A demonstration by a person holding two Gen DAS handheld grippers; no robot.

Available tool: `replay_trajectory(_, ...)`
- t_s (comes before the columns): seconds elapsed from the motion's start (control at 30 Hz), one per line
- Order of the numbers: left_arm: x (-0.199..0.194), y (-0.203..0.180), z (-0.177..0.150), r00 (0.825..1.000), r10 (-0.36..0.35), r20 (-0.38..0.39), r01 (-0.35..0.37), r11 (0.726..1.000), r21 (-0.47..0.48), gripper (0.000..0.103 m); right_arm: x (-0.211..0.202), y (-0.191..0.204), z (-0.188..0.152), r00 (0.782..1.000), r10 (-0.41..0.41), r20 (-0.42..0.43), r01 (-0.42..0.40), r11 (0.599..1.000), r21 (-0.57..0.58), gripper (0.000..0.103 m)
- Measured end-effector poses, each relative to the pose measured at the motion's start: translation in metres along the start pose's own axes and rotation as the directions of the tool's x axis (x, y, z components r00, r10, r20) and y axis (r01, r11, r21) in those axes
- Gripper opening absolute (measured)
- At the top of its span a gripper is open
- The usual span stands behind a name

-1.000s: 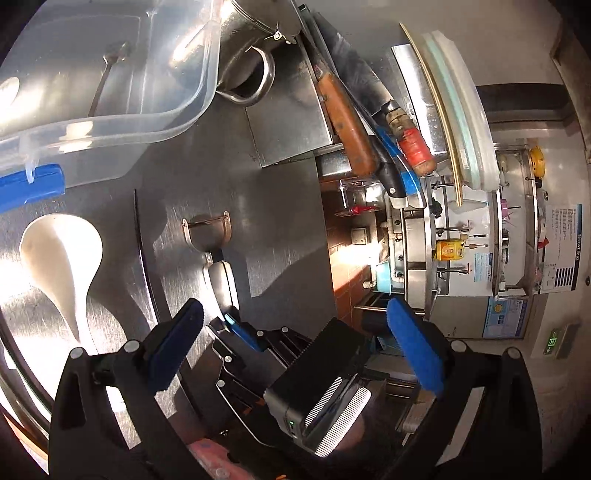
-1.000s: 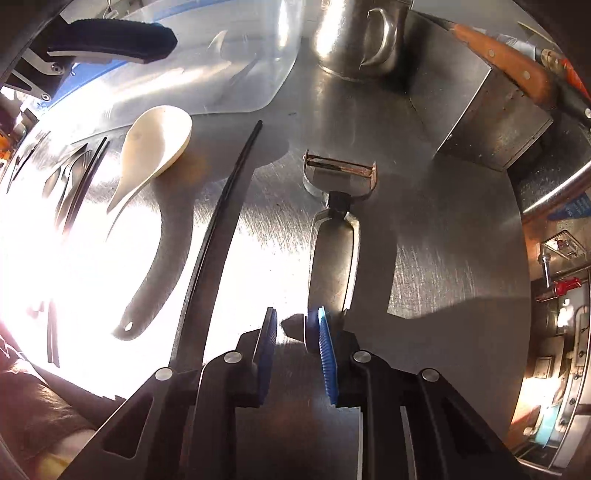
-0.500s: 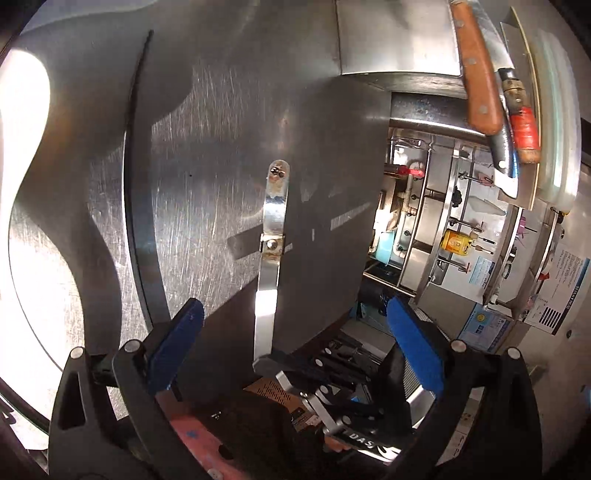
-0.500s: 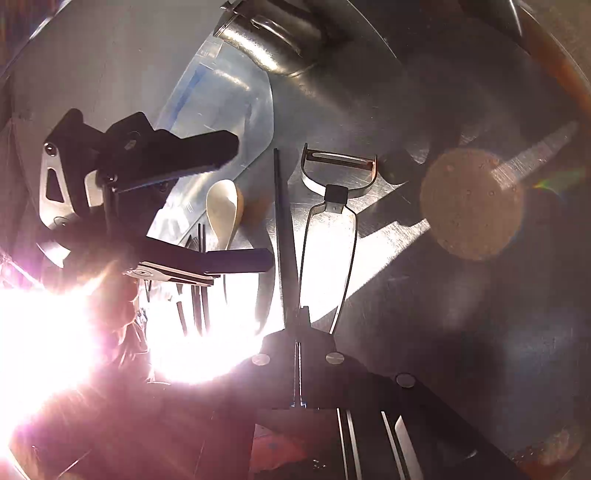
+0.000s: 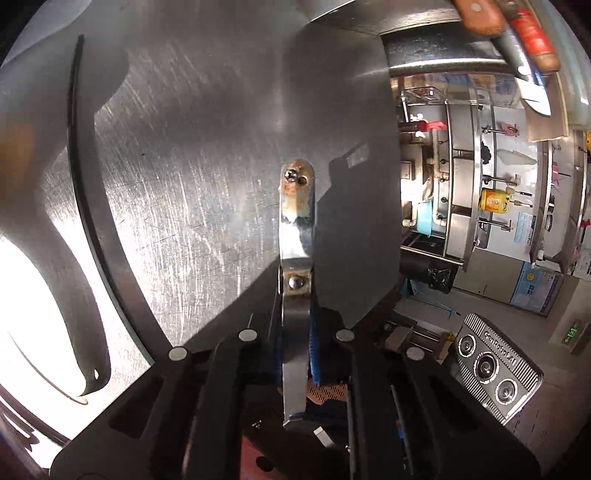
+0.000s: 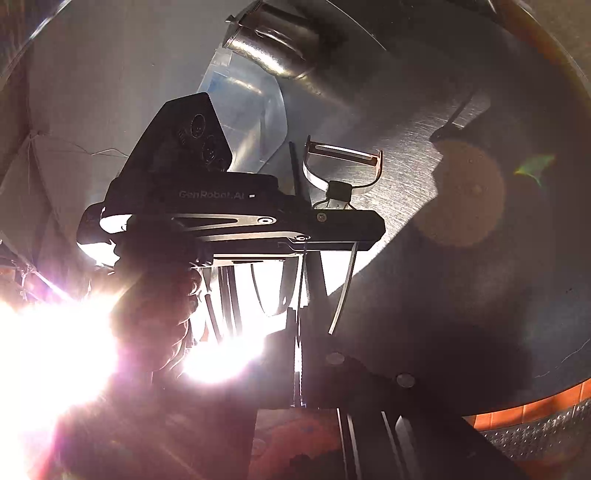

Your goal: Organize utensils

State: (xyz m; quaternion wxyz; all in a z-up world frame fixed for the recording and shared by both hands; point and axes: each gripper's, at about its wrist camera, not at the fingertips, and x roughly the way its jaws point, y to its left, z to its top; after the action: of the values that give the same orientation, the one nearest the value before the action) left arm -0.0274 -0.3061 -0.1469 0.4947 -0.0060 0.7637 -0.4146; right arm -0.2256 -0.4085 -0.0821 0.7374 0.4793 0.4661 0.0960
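A metal Y-shaped peeler is held in the air above the steel table, seen edge-on in the left wrist view (image 5: pixel 295 229) and flat, blade up, in the right wrist view (image 6: pixel 341 162). My left gripper (image 5: pixel 295 354) is shut on its handle; its black body shows across the right wrist view (image 6: pixel 236 218). My right gripper (image 6: pixel 299 354) is shut on the handle's lower end. A black chopstick (image 5: pixel 79 177) lies on the table to the left. A clear plastic box (image 6: pixel 255 122) sits at the back.
A steel jug (image 6: pixel 273 40) stands behind the box. Knives with wooden and red handles (image 5: pixel 524 29) rest on a steel block at the top right. The steel table (image 5: pixel 207 122) ends at the right, with shelves beyond. Strong glare hides the lower left of the right wrist view.
My right gripper took the peeler by the handle and lifted it off the table. My left gripper, open before, came in and closed on the handle.
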Motion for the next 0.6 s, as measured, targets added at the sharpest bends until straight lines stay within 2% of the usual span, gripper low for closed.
replay_trajectory(0.1,-0.046,-0.030,-0.008,0.995,-0.048,0.093,0.038,0.994,0.104,0.010,-0.023,0.041,0.013,0.999,-0.005,0.043,0.010,0.993,-0.116,0.003)
replay_trajectory(0.17,-0.091,-0.049,-0.013,0.977,-0.090,0.195,0.054,0.981,0.186,0.010,-0.034,0.078,0.031,0.997,0.001,0.077,0.016,0.975,-0.221,0.003)
replay_trajectory(0.23,-0.144,-0.060,-0.016,0.943,-0.130,0.306,0.053,0.967,0.249,0.010,-0.039,0.123,0.053,0.994,0.006,0.109,0.032,0.938,-0.346,0.003)
replay_trajectory(0.33,-0.220,-0.052,-0.007,0.872,-0.158,0.463,0.042,0.967,0.252,0.010,-0.027,0.183,0.090,0.991,0.006,0.136,0.065,0.857,-0.511,0.003)
replay_trajectory(0.4,-0.258,-0.039,0.010,0.835,-0.120,0.536,0.002,0.976,0.216,0.010,0.000,0.210,0.126,0.994,0.007,0.111,0.056,0.833,-0.551,0.003)
replay_trajectory(0.43,-0.271,-0.027,0.022,0.827,-0.087,0.556,-0.015,0.984,0.176,0.010,0.018,0.219,0.144,0.996,-0.006,0.085,0.053,0.827,-0.560,0.003)
replay_trajectory(0.5,-0.290,0.007,0.052,0.826,-0.020,0.564,-0.038,0.995,0.091,0.010,0.061,0.227,0.177,0.999,-0.038,0.031,0.049,0.842,-0.538,0.003)
replay_trajectory(0.6,-0.285,0.074,0.097,0.869,0.044,0.493,-0.018,0.998,-0.058,0.010,0.132,0.221,0.208,0.987,-0.154,-0.036,0.116,0.857,-0.503,0.004)
